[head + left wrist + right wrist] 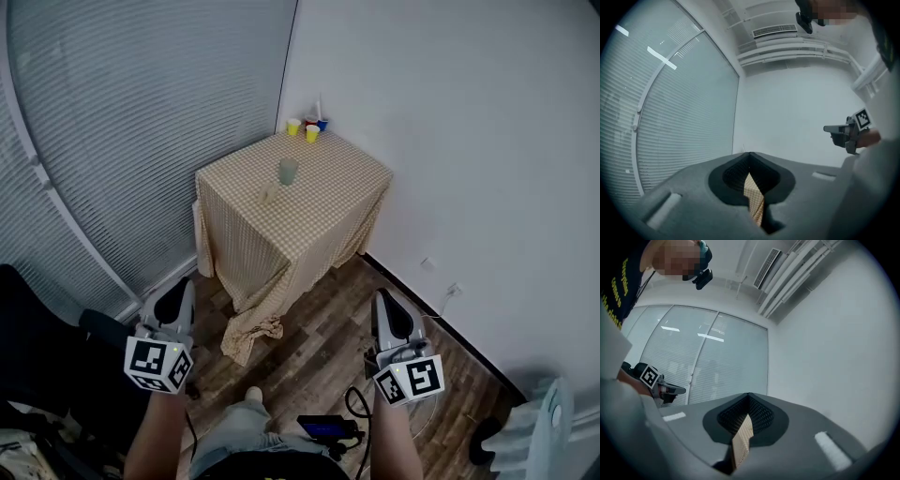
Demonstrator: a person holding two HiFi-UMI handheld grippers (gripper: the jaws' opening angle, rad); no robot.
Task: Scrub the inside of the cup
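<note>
Grey-green cup stands upright mid-counter, upper centre of frame, w/ small pale item just beside it, lower left. At counter's far corner: small coloured cups. Left tool bottom left & right tool bottom right, both clenched, empty, well apart from counter

Soft, even, cool light; gripper views bulge fisheye with dark vignetted corners; sharp overall.

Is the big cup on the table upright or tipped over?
Upright: the cup stands tall on its base on the table.
</note>
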